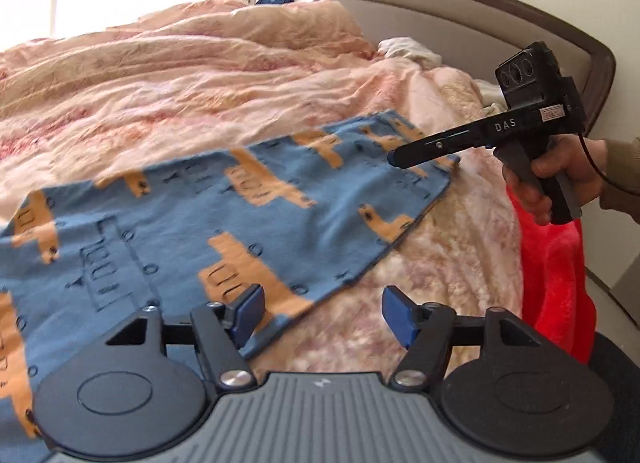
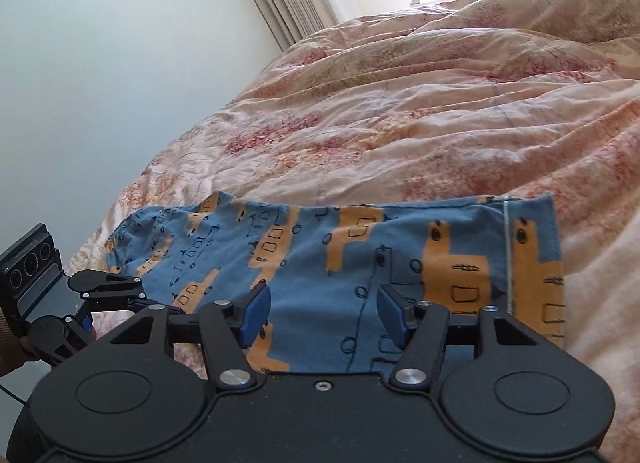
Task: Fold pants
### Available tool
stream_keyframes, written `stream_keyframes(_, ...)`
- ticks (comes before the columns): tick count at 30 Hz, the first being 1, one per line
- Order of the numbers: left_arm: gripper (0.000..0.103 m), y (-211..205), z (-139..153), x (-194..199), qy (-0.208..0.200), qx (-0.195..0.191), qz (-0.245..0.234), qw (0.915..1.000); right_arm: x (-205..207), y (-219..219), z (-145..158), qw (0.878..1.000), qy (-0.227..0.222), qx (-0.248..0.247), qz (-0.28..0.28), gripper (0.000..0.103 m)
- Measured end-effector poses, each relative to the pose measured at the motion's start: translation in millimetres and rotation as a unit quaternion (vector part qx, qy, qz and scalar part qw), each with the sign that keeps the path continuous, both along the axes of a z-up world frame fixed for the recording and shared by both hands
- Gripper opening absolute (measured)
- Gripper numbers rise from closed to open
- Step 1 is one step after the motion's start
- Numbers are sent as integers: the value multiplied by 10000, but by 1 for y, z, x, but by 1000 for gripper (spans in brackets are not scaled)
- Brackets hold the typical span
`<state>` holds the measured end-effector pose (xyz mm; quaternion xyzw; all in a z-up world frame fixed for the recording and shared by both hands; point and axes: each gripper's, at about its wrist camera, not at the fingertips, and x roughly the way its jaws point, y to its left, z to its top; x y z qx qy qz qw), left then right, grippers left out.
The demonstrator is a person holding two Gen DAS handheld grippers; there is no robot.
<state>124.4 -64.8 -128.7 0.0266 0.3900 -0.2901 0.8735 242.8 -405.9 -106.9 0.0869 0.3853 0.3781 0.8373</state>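
I see the pants [image 1: 192, 231] lying flat on the bed, folded into a long band: blue fabric printed with orange llama shapes and thin dark outlines. They stretch just ahead of and beneath my right fingers [image 2: 256, 313], and beneath only the left-hand one of my left fingers [image 1: 250, 315].

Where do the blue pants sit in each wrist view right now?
Left wrist: pants spread from the left edge to right of centre, just past the left gripper.
Right wrist: pants across the lower middle, under the right gripper.
Shared landmark: pink floral duvet behind them.
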Motion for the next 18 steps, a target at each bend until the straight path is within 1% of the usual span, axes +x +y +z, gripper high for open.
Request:
stream_keyframes(1,71,5,-2,-2,55,128,-81,9999,2,7,-8,9999,69,-57,91,71)
stream_keyframes(3,71,12,2,-13,-45,261,-247,9993,5,17,-21,9984,247,-472,203,71)
stream_keyframes(4,71,19,7,-21,-81,250,-299,9992,3,19,-23,9971,229,-674,259,71)
stream_keyframes(5,71,27,12,-26,-187,177,-250,9994,0,20,-19,9964,197,-769,286,71)
stream_keyframes(7,73,46,24,-30,-445,-10,22,9990,-6,22,-4,9958,100,-849,342,72)
stream_keyframes(9,78,67,30,-23,-672,18,517,9964,-4,39,17,9954,-194,-760,549,72)
stream_keyframes(10,81,78,31,-17,-709,70,785,9944,1,53,27,9946,-333,-740,651,72)
stream_keyframes(12,82,97,26,-5,-568,152,1225,9907,18,91,45,9920,-585,-728,854,73)
stream_keyframes(13,82,107,22,0,-486,105,1374,9893,29,109,50,9904,-655,-745,960,75)
stream_keyframes(15,81,117,8,4,-244,23,1524,9880,56,160,53,9862,-737,-800,1249,75)
stream_keyframes(16,81,119,0,5,-135,93,1563,9876,70,186,49,9843,-710,-803,1402,75)
stream_keyframes(17,81,117,-6,4,-131,170,1535,9879,80,205,44,9827,-660,-807,1529,74)
stream_keyframes(18,81,115,-11,1,-209,258,1489,9883,89,228,37,9804,-640,-831,1666,73)
